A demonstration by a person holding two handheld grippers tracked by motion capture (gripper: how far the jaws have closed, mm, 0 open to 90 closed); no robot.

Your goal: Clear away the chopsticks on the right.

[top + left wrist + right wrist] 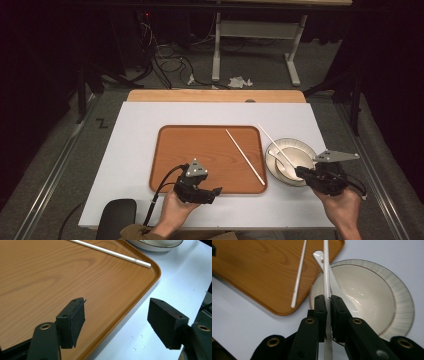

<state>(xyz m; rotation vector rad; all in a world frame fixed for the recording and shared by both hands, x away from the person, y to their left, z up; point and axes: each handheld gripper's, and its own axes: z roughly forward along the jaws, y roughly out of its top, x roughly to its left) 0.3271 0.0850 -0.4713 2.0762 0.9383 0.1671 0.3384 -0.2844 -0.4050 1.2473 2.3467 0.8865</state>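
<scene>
A white chopstick (274, 142) is clamped between the shut jaws of my right gripper (300, 172), and its far end reaches over the table's white sheet. In the right gripper view the chopstick (326, 270) runs up from my right gripper (328, 298), above a white spoon (319, 255) that rests in a white bowl (397, 297). A second white chopstick (245, 156) lies on the brown tray (200, 150). My left gripper (215, 193) hovers open over the tray's near right corner. In the left gripper view nothing sits between the jaws of my left gripper (116, 317), above the tray (50, 277).
The bowl (301, 145) stands just right of the tray on the white table sheet (140, 150). A black rounded object (117, 217) sits at the near left table edge. Beyond the table lie cables and desk legs on the floor.
</scene>
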